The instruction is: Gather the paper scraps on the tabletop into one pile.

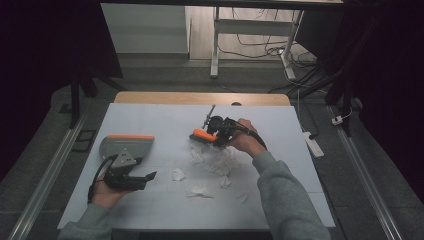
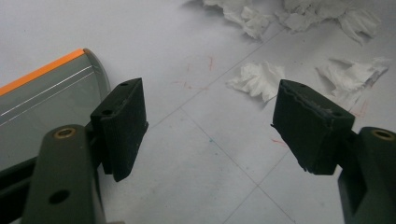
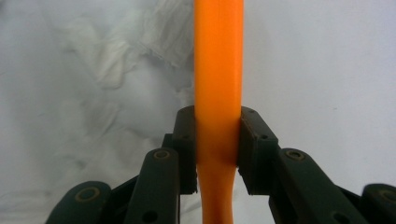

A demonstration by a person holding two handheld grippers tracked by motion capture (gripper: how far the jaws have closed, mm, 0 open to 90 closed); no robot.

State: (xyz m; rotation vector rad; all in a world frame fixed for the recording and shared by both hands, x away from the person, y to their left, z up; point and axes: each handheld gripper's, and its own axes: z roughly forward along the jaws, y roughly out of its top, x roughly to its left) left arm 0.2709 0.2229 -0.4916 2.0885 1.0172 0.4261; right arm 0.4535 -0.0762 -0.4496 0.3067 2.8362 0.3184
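My right gripper (image 1: pixel 221 133) (image 3: pixel 218 135) is shut on the orange handle of a small brush (image 1: pixel 202 135) (image 3: pixel 218 56), both pads pressing its sides. It is held low over the table just behind a heap of torn white paper scraps (image 1: pixel 216 161) (image 3: pixel 107 70). At the left, a grey dustpan with an orange edge (image 1: pixel 126 145) (image 2: pixel 42 98) lies flat. My left gripper (image 1: pixel 146 178) (image 2: pixel 208 116) rests just in front of it, open, with nothing between its jaws. In the left gripper view, loose scraps (image 2: pixel 258 80) lie beyond the jaws.
The white table top (image 1: pixel 150 117) ends in a wooden strip at the back. A few single scraps (image 1: pixel 200 191) lie near the front middle. On the floor to the right are a power strip (image 1: pixel 313 143) and cables.
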